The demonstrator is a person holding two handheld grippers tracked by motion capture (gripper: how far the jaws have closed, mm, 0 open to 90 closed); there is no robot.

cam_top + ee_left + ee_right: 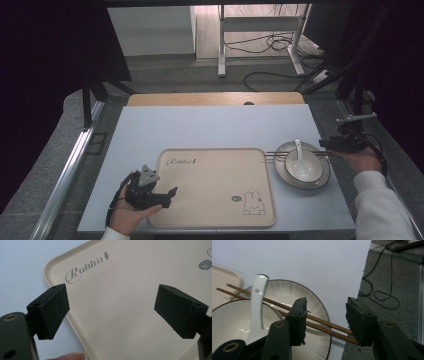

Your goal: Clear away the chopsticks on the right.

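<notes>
In the right gripper view, the far ends of the pair of thin brown wooden chopsticks (287,308) run behind the black fingers (298,320) of the right gripper (325,321), so whether the pads touch them cannot be told. The white ceramic bowl (229,320) is cut off by the left and bottom edges. In the left gripper view, the beige plastic tray (130,302) with the grey "Rabbit" lettering runs past the top, right and bottom edges, and a blurred fingertip (68,356) is cropped at the bottom.

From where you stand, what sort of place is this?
Probably a lab or recording room with a mock dining setup: a beige rabbit-print plastic tray on a pale blue table, loose black cables across grey carpet, dark curtains around.
</notes>
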